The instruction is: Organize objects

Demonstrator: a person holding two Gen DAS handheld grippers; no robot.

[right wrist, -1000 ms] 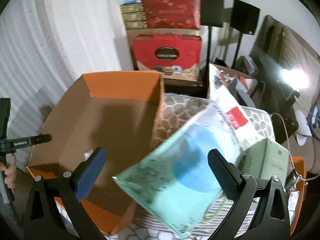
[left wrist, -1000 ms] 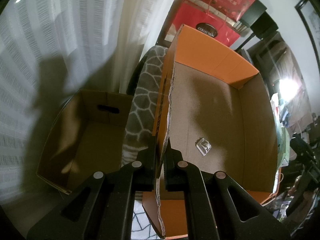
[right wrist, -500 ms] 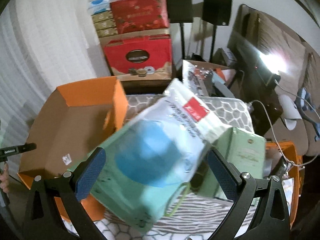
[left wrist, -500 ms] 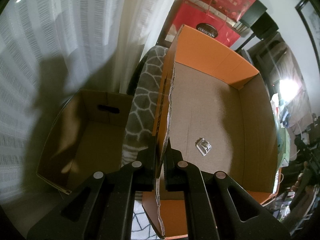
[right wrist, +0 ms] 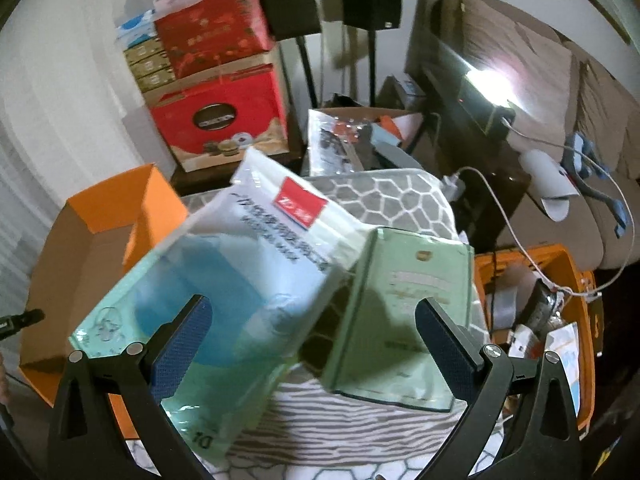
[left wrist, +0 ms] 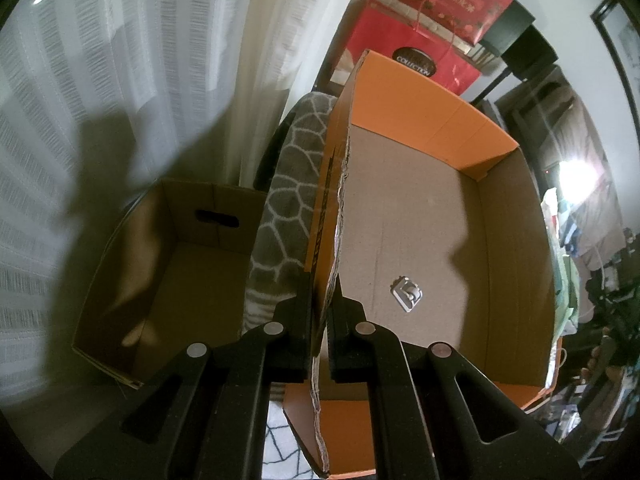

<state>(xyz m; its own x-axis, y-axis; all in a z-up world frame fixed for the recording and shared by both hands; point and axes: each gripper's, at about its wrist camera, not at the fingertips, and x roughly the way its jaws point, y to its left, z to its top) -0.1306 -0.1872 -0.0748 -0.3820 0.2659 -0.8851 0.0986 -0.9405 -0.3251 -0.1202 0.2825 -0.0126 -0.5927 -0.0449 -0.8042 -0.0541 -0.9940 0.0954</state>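
Note:
My left gripper (left wrist: 324,292) is shut on the torn side wall of the orange cardboard box (left wrist: 420,92), one finger on each side of the wall. Inside the box lies one small clear plastic piece (left wrist: 408,294). In the right wrist view my right gripper (right wrist: 314,312) stands wide open, its blue pads touching nothing. Below it a clear bag of blue face masks (right wrist: 248,264) leans tilted over the orange box (right wrist: 120,208) rim. A pale green box (right wrist: 404,300) sits just right of the bag.
A plain brown cardboard box (left wrist: 168,264) stands left of the orange one, with a grey patterned cushion (left wrist: 288,208) between them. Red gift boxes (right wrist: 224,120) and two black speakers on stands fill the back. An orange bin (right wrist: 532,256) of cables and clutter sits at the right.
The right gripper has swung to the right and rolled, so the mask bag now sits left of centre and the green box is between the fingers. The left gripper kept still.

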